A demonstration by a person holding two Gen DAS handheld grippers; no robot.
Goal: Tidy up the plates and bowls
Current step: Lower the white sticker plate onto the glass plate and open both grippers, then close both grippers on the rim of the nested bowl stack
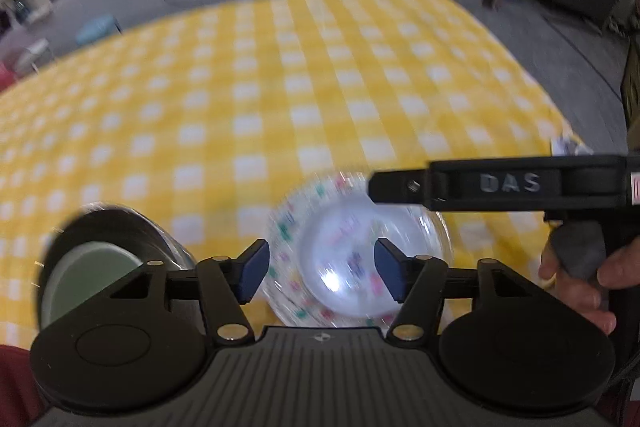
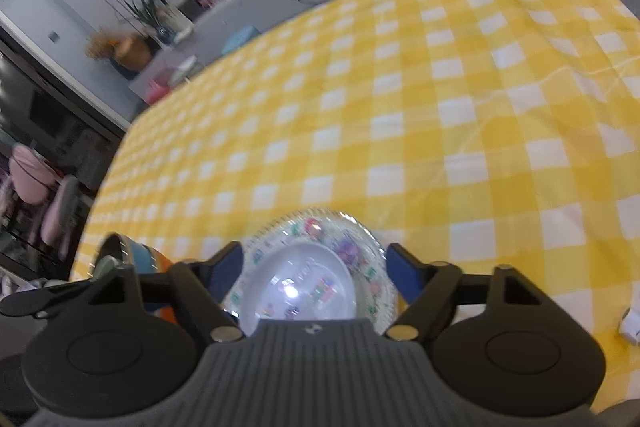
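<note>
My left gripper (image 1: 320, 269) has its blue pads (image 1: 252, 277) spread apart, nothing pinched between them; the plate (image 1: 304, 307) lies on the tablecloth (image 1: 280, 87) below the gap, its patterned rim showing past both pads and its white centre catching a bright glare. The picture is smeared, so I cannot tell whether either pad brushes the rim. To the left of the plate sits a bowl (image 1: 88, 267), dark on the outside and pale green within, close beside it on the yellow-and-white checks. My right gripper (image 1: 400, 187) reaches in from the right above the plate's far edge, with my hand (image 1: 576, 275) wrapped around its grip. From the right wrist, that gripper (image 2: 316, 269) also stands wide, its pads (image 2: 404, 277) flanking the plate (image 2: 376, 291) on either side without clamping it. The bowl (image 2: 136, 259) peeks out at the left, partly hidden behind my left gripper (image 2: 36, 301).
</note>
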